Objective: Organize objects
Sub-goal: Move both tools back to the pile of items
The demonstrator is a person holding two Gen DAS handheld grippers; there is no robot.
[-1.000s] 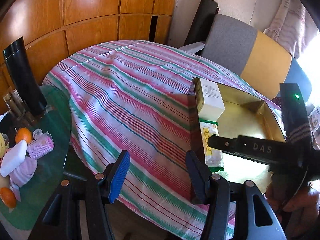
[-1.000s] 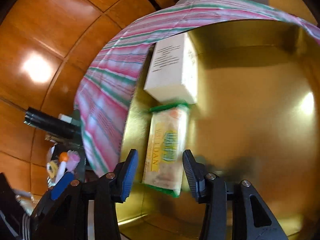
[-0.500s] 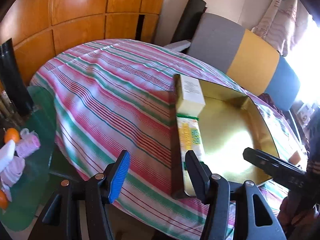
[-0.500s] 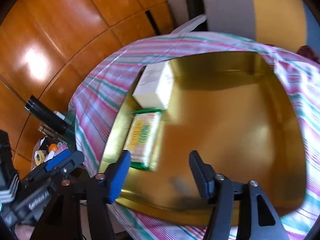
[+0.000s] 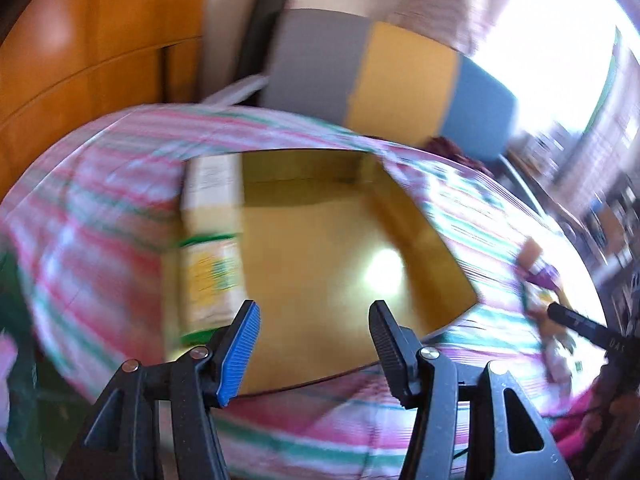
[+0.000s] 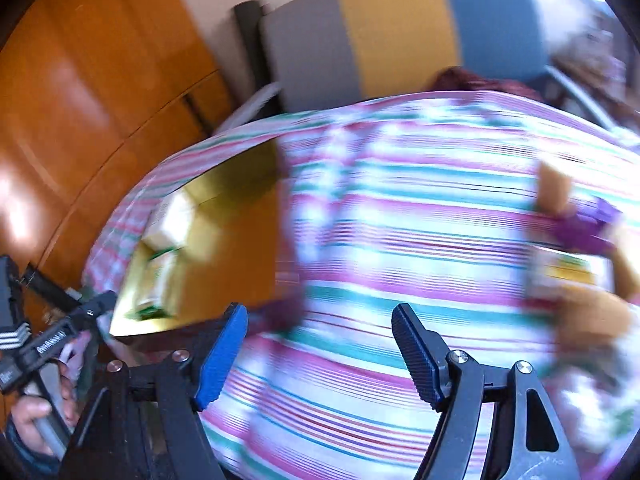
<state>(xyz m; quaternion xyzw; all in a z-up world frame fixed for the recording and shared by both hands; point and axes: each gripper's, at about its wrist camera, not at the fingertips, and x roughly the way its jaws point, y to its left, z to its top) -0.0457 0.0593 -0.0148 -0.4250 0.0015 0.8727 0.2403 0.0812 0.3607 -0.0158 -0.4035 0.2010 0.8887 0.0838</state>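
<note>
Both grippers hang over the striped tabletop (image 6: pixel 400 240) with nothing between their fingers. On the left gripper (image 5: pixel 314 344) the jaws stand moderately apart above the near edge of the gold tray (image 5: pixel 328 248). Over on the right gripper (image 6: pixel 320 354), the jaws have just been opening and now stand wider, empty, above bare striped cloth beside the tray.

Inside the tray, against its left wall, lie a white carton (image 5: pixel 212 184) at the far end and a yellow-and-green packet (image 5: pixel 212 280) just nearer, the two end to end. Everything else in the tray is bare gold floor.

Off to the right on the cloth sits a blurred cluster of loose objects (image 6: pixel 576 252), purple, yellow and tan; I cannot tell what they are. A hand (image 6: pixel 36 420) grips the left gripper's handle at the table's edge. Behind the table stands a grey, yellow and blue chair back (image 5: pixel 384 76).
</note>
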